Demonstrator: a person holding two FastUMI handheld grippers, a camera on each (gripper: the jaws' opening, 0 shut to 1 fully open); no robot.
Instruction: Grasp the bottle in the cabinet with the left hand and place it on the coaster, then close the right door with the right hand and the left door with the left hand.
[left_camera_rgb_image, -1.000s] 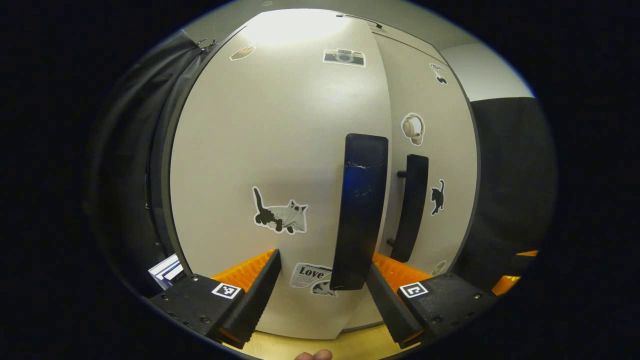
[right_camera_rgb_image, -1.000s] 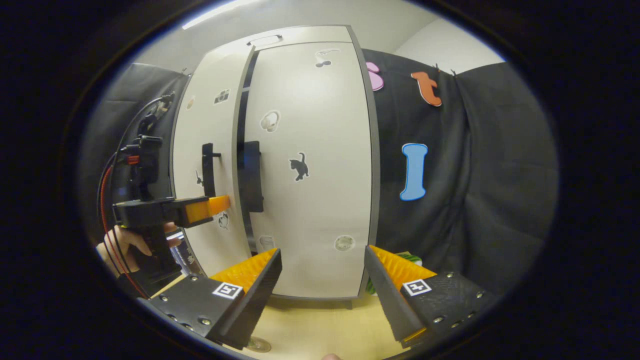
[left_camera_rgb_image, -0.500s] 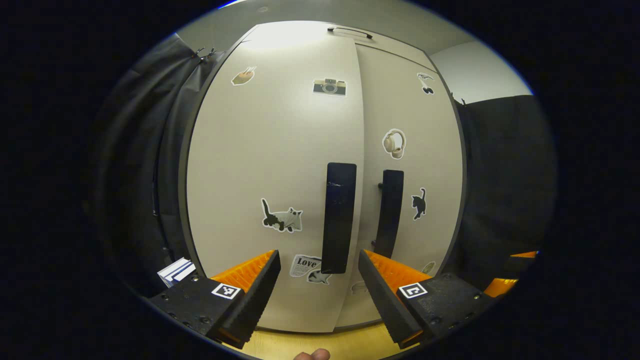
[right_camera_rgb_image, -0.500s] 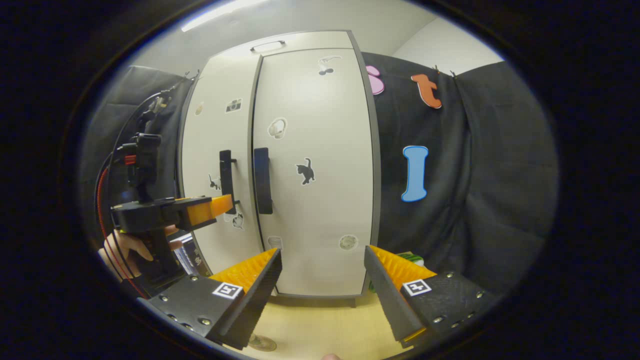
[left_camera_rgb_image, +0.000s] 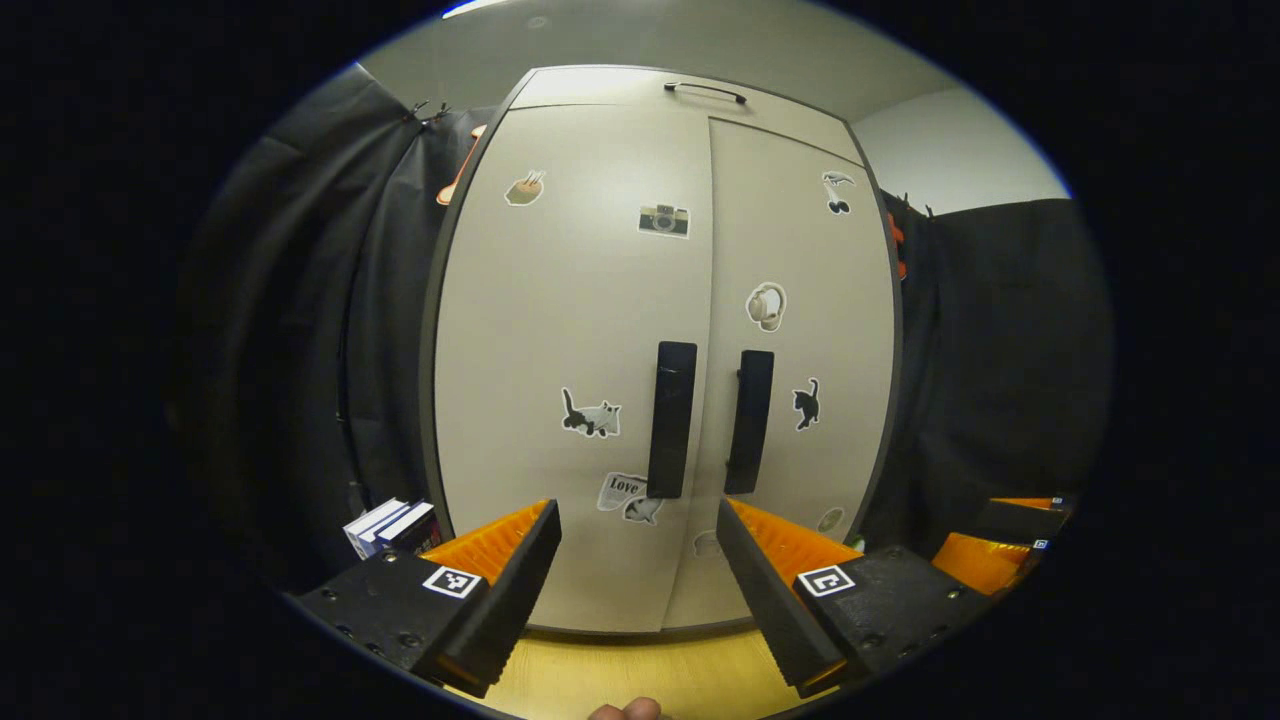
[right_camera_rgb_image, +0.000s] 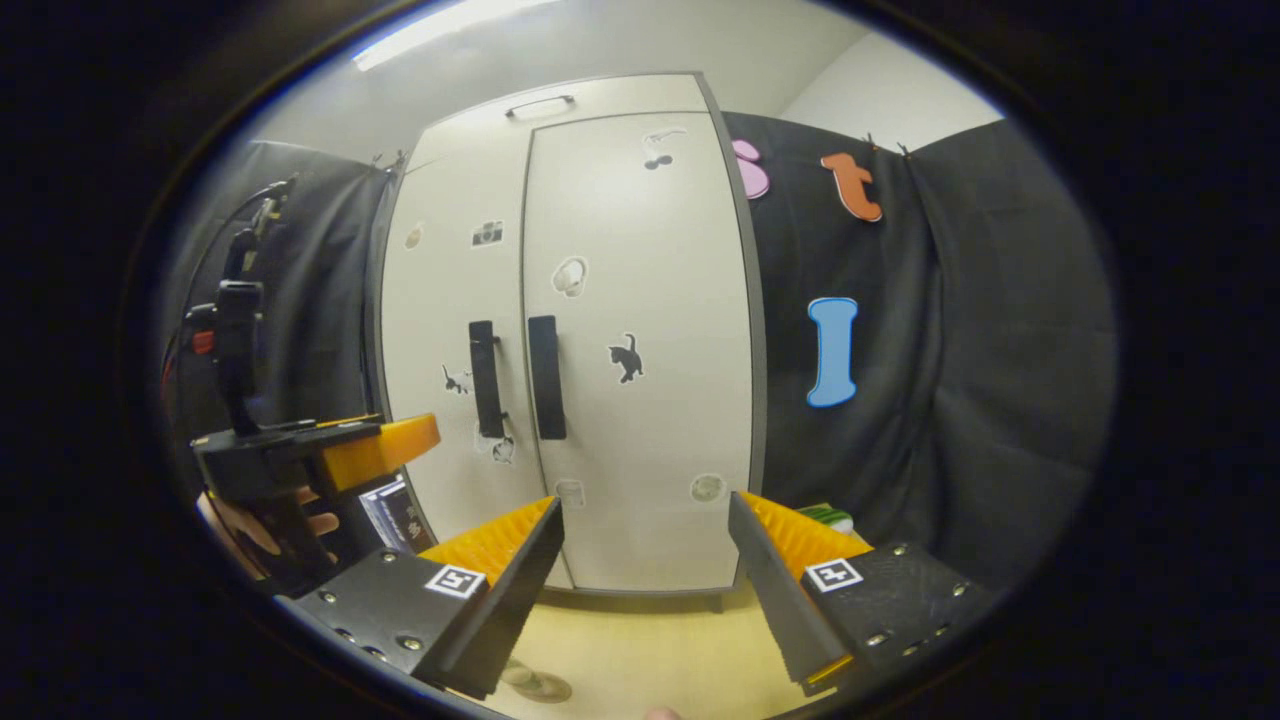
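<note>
The pale cabinet (left_camera_rgb_image: 560, 330) stands with both doors flush. Its two dark upright handles (left_camera_rgb_image: 672, 420) (left_camera_rgb_image: 750, 420) sit side by side at the centre seam. My left gripper (left_camera_rgb_image: 638, 570) is open and empty, held back from the left door and touching nothing. My right gripper (right_camera_rgb_image: 645, 570) is also open and empty, facing the right door (right_camera_rgb_image: 640, 300) from a distance. In the right gripper view the left gripper (right_camera_rgb_image: 420, 440) shows at the left, held by a hand (right_camera_rgb_image: 250, 520). A small round object (right_camera_rgb_image: 535, 684) lies on the table at the bottom edge; what it is I cannot tell.
The cabinet stands on a wooden tabletop (right_camera_rgb_image: 650, 650). A few books (left_camera_rgb_image: 390, 525) stand left of the cabinet. A green striped object (right_camera_rgb_image: 825, 515) sits right of it against the black cloth. Part of my right gripper (left_camera_rgb_image: 1000, 540) shows at the lower right.
The left door has gone from slightly ajar to flush with the right one. Both grippers have drawn back from the cabinet, so it looks smaller in both views.
</note>
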